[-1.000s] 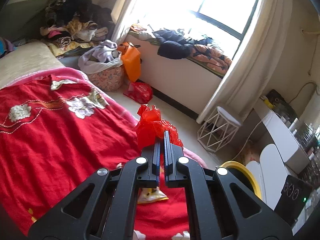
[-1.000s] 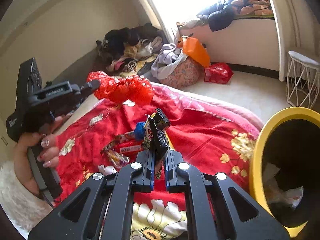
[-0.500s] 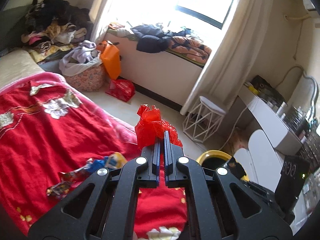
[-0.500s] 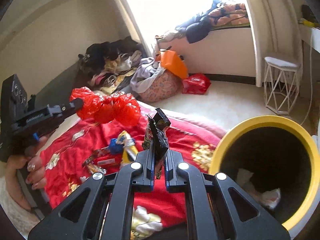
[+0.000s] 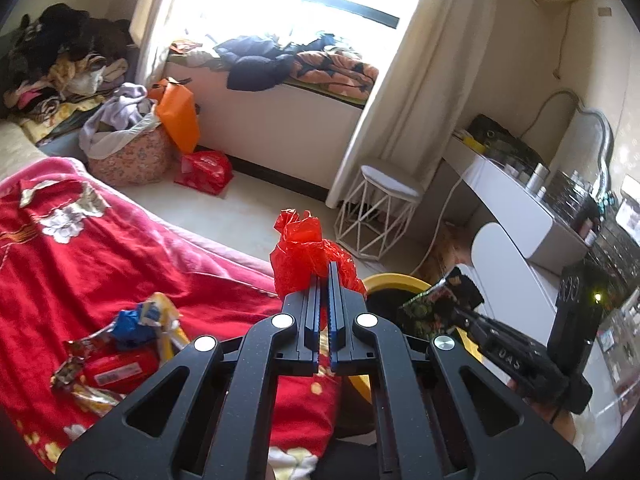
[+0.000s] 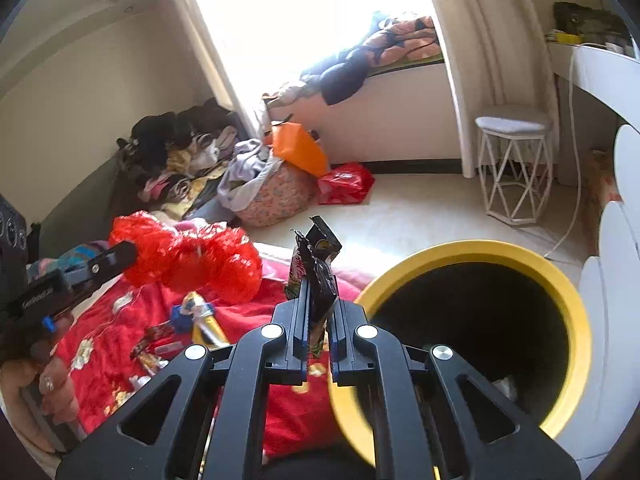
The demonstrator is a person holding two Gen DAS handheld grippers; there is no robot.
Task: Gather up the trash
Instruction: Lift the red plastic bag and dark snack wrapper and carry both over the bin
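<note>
Jaws: left gripper [image 5: 324,276] clamps crinkly red plastic bag [image 5: 308,252]; right gripper [image 6: 318,280] clamps glossy dark wrapper [image 6: 316,272].

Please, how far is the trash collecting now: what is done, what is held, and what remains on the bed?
Done: some pale crumpled trash already lies inside the yellow bin. In hand: the left gripper is shut on a red plastic bag, and the right gripper is shut on a dark snack wrapper, beside the bin's rim. Left: several wrappers lie on the red blanket.
</note>
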